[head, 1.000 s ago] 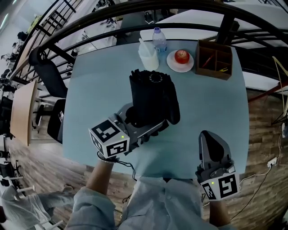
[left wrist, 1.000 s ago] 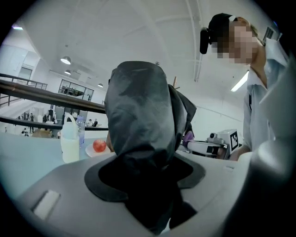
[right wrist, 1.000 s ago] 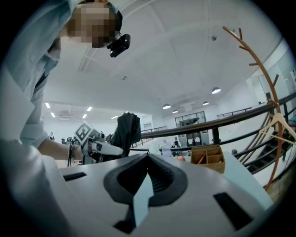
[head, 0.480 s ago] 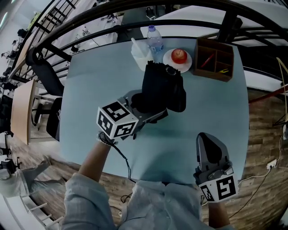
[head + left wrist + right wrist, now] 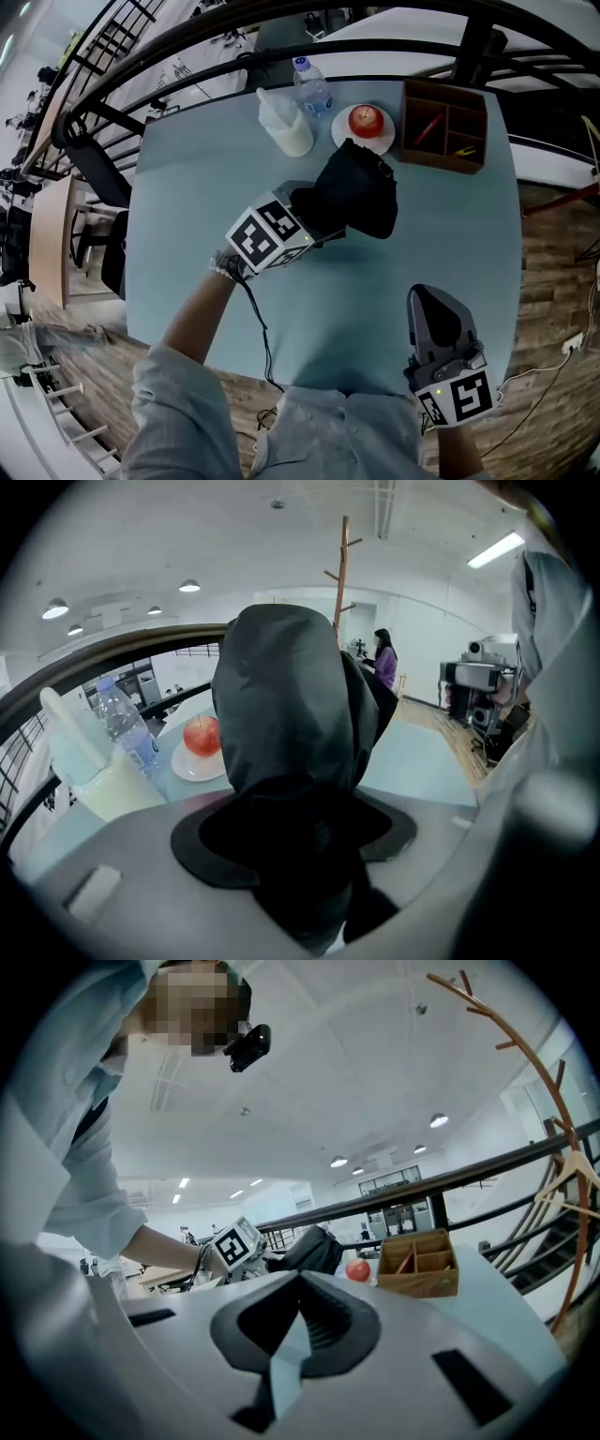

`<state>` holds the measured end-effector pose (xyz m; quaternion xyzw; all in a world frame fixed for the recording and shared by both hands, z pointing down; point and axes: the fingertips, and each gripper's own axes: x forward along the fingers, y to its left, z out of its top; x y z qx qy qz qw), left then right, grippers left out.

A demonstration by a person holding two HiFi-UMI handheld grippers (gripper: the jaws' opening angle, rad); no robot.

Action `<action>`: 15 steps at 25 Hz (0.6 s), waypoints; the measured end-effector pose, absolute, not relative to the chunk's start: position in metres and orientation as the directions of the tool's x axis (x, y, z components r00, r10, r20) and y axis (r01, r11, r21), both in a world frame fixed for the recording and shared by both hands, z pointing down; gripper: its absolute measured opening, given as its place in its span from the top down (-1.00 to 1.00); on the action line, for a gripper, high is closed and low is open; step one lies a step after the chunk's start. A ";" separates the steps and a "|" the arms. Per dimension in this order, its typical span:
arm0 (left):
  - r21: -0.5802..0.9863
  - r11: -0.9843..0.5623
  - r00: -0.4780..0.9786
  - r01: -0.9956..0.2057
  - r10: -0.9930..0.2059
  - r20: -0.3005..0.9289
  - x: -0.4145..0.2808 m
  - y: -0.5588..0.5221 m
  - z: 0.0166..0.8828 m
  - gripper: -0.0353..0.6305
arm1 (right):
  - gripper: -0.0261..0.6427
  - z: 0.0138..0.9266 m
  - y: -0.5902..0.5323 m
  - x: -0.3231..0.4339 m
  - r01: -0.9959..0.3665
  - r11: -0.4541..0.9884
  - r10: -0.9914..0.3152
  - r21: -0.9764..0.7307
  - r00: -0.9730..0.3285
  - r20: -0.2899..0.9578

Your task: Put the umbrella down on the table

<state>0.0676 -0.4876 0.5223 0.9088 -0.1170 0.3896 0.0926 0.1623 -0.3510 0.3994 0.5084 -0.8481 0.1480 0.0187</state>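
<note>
A black folded umbrella [image 5: 358, 192] is held over the pale blue table [image 5: 206, 169]. It slants away from me, and its far end is close to the apple plate [image 5: 349, 138]. My left gripper [image 5: 319, 217] is shut on the umbrella's near end. In the left gripper view the umbrella [image 5: 286, 714] fills the middle, rising from between the left gripper's [image 5: 292, 855] jaws. My right gripper [image 5: 433, 302] hovers at the table's near right edge, shut with nothing in it. In the right gripper view, the right gripper [image 5: 298, 1279] points level toward the umbrella [image 5: 314, 1246].
At the table's far side stand a white jug [image 5: 284, 127], a water bottle [image 5: 310, 80], a red apple [image 5: 366, 119] on its plate and a wooden organizer box [image 5: 445, 122]. A dark curved railing [image 5: 234, 37] runs beyond the table. A person stands in the far room.
My left gripper has carried the umbrella farther across the table and lower. The umbrella has tipped from upright to slanting toward the apple plate. The right gripper has hardly shifted.
</note>
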 end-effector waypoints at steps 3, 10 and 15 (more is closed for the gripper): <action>0.055 -0.968 0.624 -0.245 -0.115 0.773 0.077 -0.495 0.539 0.10 | 0.94 0.405 -0.353 0.168 -0.868 0.431 -0.858 -0.248 -0.479 0.186; 0.005 -0.987 0.504 -0.159 -0.077 0.860 0.092 -0.507 0.577 0.10 | 0.94 0.416 -0.358 0.178 -0.865 0.424 -0.854 -0.267 -0.480 0.201; -0.020 -0.993 0.431 -0.116 -0.069 0.900 0.097 -0.508 0.598 0.09 | 0.94 0.423 -0.359 0.189 -0.871 0.411 -0.858 -0.270 -0.470 0.209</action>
